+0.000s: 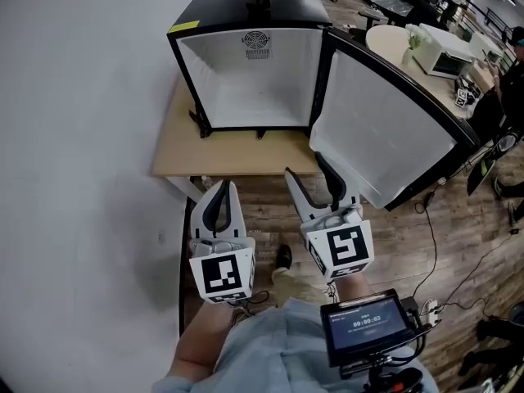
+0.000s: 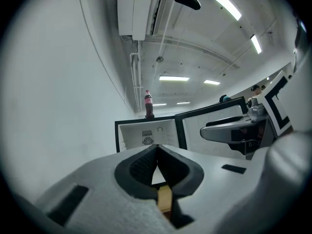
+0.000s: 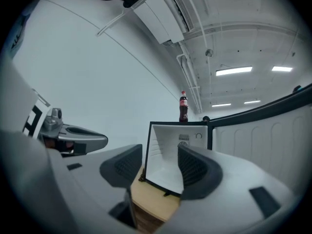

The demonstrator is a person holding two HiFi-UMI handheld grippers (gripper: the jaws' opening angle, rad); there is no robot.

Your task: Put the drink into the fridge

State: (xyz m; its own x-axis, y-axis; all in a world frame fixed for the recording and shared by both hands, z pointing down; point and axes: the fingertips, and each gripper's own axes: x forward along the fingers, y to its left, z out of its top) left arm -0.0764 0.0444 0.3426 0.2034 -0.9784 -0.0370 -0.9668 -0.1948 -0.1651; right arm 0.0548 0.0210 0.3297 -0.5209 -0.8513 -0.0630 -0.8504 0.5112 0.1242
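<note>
A plain white wall [image 1: 82,97] is filling the left side and meeting a wood-plank floor [image 1: 262,207]. A light wooden counter [image 1: 176,162] is standing against that wall. A round pale table [image 1: 391,41] is sitting at the upper right, and black cables [image 1: 434,248] are trailing over the floor on the right. Overhead, strip lights [image 2: 174,78] are glowing on a white ceiling [image 2: 204,38], and an air-conditioning unit [image 2: 139,11] is hanging near the wall.
</note>
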